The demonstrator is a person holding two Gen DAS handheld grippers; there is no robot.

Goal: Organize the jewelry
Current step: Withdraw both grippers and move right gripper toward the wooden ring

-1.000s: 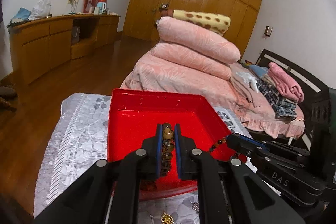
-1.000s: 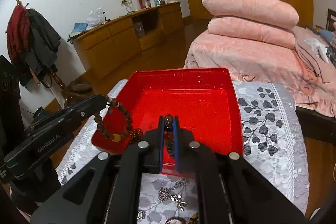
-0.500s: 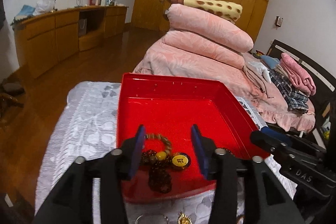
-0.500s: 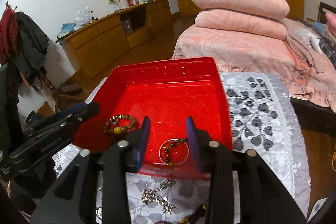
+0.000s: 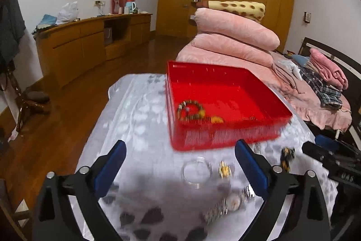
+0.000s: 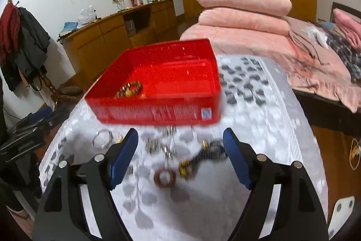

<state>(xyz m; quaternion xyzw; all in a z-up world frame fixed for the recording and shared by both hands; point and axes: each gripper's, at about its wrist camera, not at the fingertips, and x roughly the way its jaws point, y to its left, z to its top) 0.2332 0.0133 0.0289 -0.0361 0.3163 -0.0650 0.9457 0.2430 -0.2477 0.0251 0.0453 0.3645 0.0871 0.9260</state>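
Note:
A red tray [image 5: 225, 139] stands on a white patterned tablecloth and also shows in the right wrist view [image 6: 158, 114]. A brown bead bracelet [image 5: 190, 110] lies inside it, also seen in the right wrist view [image 6: 129, 89]. My left gripper [image 5: 179, 164] is open and empty, pulled back in front of the tray above a clear bangle [image 5: 196, 172], a gold piece [image 5: 224, 169] and a wristwatch [image 5: 227, 204]. My right gripper [image 6: 179, 156] is open and empty above a brown ring [image 6: 164, 177], a dark beaded piece [image 6: 203, 158] and silver chains [image 6: 158, 145].
A silver ring [image 6: 101, 139] lies left of the right gripper. A bed with stacked pink quilts [image 5: 234, 37] stands behind the table. A wooden sideboard [image 5: 90, 44] runs along the left wall. The table edge drops to a wood floor [image 5: 56, 128] on the left.
Both grippers opened and dropped their bead bracelets into the red tray, then pulled back toward the near side of the table. The loose jewelry in front of the tray has come into view.

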